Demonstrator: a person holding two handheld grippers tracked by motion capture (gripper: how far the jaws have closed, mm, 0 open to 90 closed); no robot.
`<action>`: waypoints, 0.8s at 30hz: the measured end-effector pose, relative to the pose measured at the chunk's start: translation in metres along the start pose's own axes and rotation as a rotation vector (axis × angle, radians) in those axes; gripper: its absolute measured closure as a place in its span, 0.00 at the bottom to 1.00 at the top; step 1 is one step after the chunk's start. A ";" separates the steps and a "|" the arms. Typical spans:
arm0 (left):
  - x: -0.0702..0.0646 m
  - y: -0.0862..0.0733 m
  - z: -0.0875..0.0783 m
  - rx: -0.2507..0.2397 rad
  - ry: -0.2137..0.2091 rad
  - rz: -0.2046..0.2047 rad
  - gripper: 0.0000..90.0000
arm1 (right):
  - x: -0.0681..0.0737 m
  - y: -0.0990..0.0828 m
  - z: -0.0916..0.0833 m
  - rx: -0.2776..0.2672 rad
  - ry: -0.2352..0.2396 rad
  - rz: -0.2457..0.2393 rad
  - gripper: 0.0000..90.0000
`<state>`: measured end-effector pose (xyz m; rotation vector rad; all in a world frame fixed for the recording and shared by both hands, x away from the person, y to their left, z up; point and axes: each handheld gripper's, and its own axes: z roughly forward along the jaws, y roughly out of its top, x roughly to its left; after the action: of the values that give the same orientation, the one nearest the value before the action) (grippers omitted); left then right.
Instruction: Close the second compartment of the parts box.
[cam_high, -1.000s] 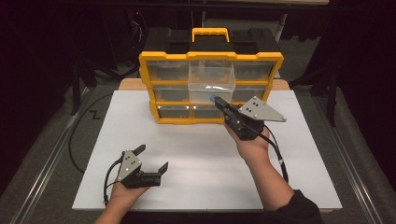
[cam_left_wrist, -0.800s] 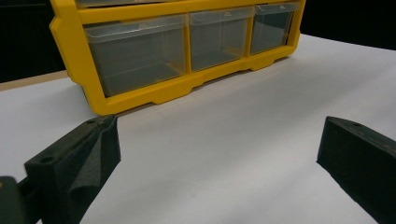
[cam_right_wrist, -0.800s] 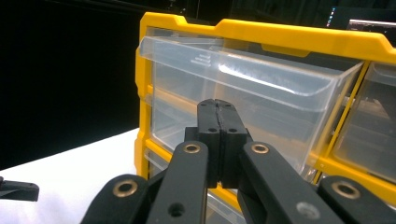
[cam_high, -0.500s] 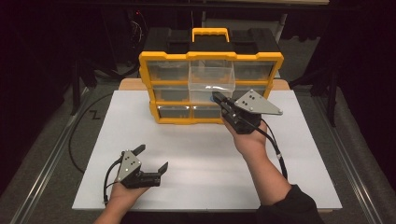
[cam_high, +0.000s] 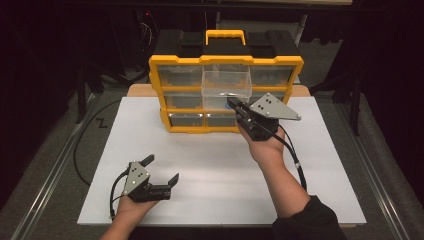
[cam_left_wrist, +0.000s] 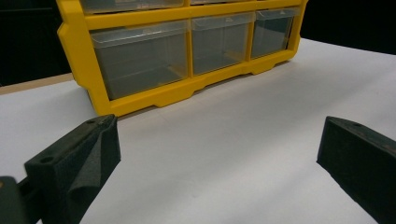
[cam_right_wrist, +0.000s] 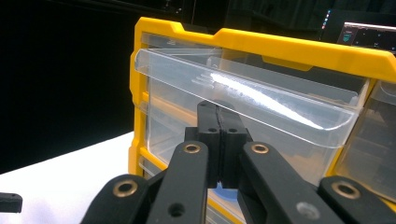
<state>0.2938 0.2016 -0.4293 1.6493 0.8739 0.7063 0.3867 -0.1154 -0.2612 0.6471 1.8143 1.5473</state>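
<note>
A yellow organizer (cam_high: 159, 95) with clear drawers stands at the back of the white sheet (cam_high: 215, 170). Its top middle drawer (cam_high: 226, 82) is pulled out toward me. My right gripper (cam_high: 235, 106) is shut, its tips at the front wall of that drawer (cam_right_wrist: 243, 98), just under its rim. In the right gripper view the two jaws (cam_right_wrist: 217, 112) are pressed together with nothing visible between them. A small blue thing (cam_right_wrist: 228, 193) shows below the tips; I cannot tell what it is. My left gripper (cam_high: 161, 168) rests open on the sheet at the front left, with nothing between its fingers (cam_left_wrist: 79, 158).
The organizer's bottom row of drawers (cam_left_wrist: 140, 60) is closed, seen from the left gripper view. Black cables trail from both grippers, one looping off the sheet's left edge (cam_high: 80, 145). A metal rail (cam_high: 50, 180) borders the table on the left. Dark surroundings lie beyond.
My right gripper has edged slightly toward the organizer and the pulled-out drawer. The left gripper has stayed still.
</note>
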 end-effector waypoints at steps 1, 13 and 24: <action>0.000 0.000 0.000 0.001 -0.001 0.001 0.00 | 0.000 0.000 0.000 0.000 0.000 0.000 1.00; 0.000 0.001 -0.001 -0.008 0.001 -0.001 0.00 | -0.003 0.002 0.002 0.003 -0.014 0.000 1.00; 0.001 0.000 -0.001 -0.007 0.001 -0.004 0.00 | -0.007 0.002 0.004 0.010 -0.032 0.000 1.00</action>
<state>0.2936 0.2023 -0.4288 1.6406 0.8746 0.7071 0.3945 -0.1171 -0.2581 0.6733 1.7997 1.5205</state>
